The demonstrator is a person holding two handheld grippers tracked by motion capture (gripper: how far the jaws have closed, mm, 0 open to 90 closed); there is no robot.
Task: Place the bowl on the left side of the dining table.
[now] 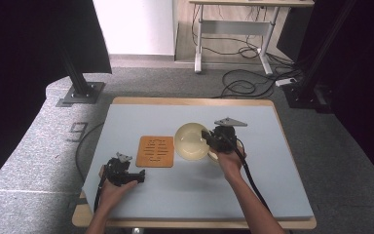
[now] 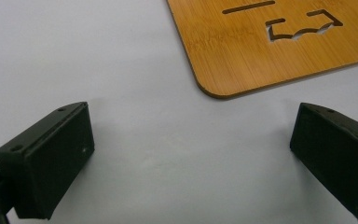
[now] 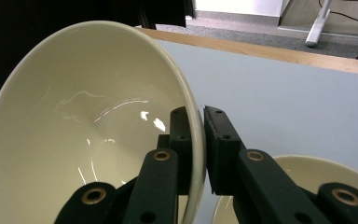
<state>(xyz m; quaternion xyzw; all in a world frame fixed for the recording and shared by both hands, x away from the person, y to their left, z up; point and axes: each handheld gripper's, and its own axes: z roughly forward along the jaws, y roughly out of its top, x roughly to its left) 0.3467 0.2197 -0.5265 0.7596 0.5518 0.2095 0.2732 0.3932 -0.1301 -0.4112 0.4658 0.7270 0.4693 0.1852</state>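
So far I have the cream bowl (image 3: 88, 135) pinched by its rim in my right gripper (image 3: 196, 140): one jaw sits inside the bowl and the other outside, pressed tight on the thin wall, and the bowl hangs tilted with its opening turned sideways toward the camera on that gripper. In the high view the bowl (image 1: 191, 141) is just to the right of the wooden trivet (image 1: 156, 151), close to it but not on it, and from that angle I cannot tell for sure whether its base clears the blue mat (image 1: 272, 185) or rests on it. Underneath my right gripper a second cream bowl (image 3: 303, 179) shows its rim, so I judge I have taken the top bowl off a small stack and the pick-up is done. My left gripper (image 2: 186, 154) is released, its jaws standing wide apart over bare mat with nothing between them, just short of the rounded corner of the trivet (image 2: 261, 51). What is left, as I read it, is to carry the bowl over the trivet, level it, set it down in the middle of the slotted board, and let go. The trivet lies flat and unoccupied, ready to receive it.
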